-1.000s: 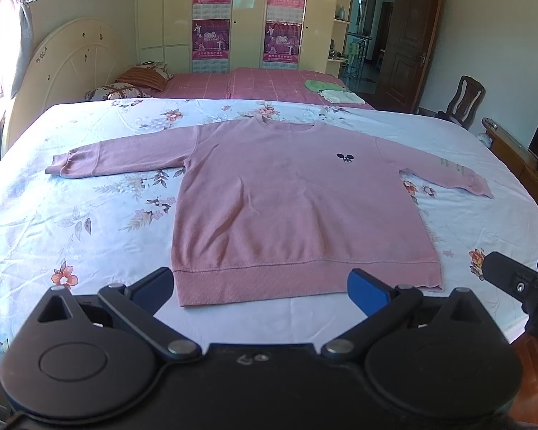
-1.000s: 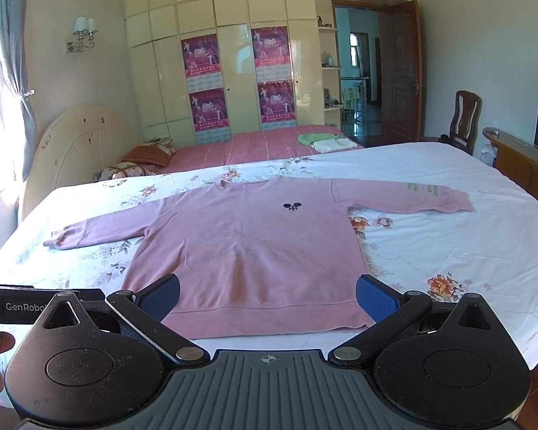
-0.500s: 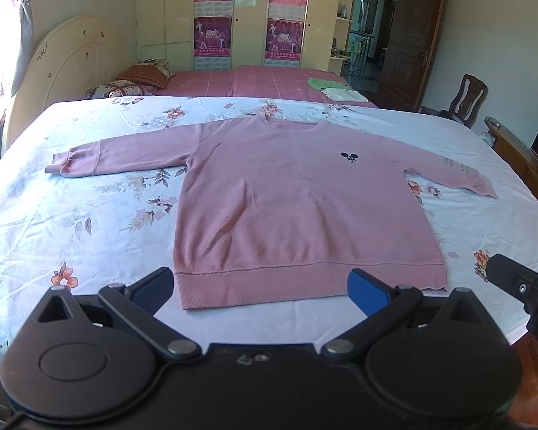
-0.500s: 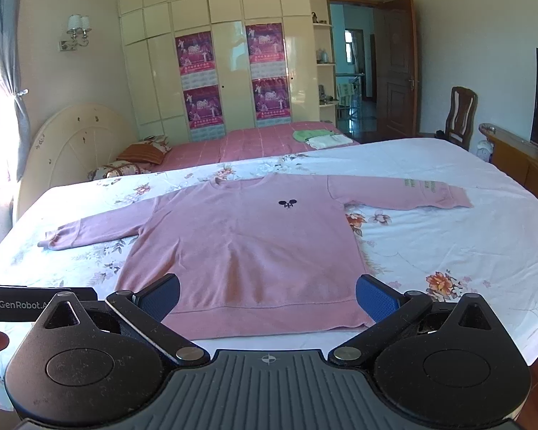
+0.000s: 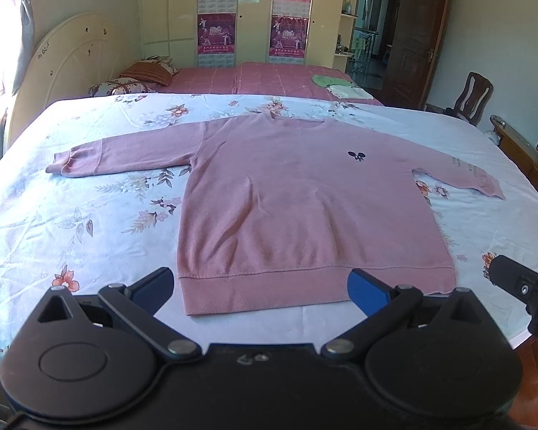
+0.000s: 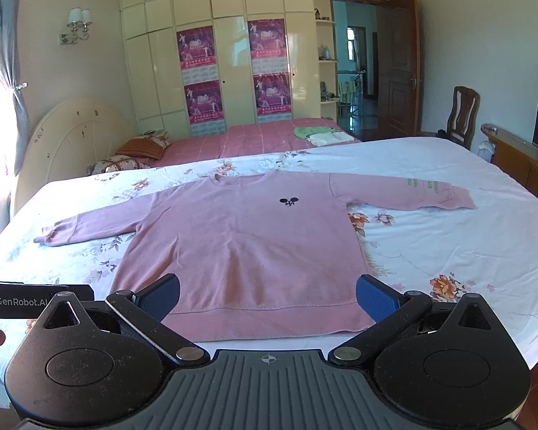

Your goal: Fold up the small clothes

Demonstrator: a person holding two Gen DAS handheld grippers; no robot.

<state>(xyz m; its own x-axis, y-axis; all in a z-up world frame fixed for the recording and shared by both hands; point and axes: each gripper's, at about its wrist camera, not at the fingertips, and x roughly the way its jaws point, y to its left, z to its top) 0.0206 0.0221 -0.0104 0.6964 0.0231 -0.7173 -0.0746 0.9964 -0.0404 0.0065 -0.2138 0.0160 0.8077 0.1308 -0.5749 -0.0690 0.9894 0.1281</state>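
We see the pink sweater (image 5: 305, 208) spread flat, front up, on the floral bedsheet (image 5: 71, 222), both sleeves stretched out sideways. Our left gripper (image 5: 260, 283) and right gripper (image 6: 267, 294) hover just short of the sweater's hem, each with jaws spread wide, holding nothing.

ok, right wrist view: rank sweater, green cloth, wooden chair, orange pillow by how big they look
1. sweater, by far the largest, though it is also nearest the camera.
2. wooden chair.
3. orange pillow and green cloth: they look about alike, so no ranking between them. All three lie far back, so true sizes stay unsure.
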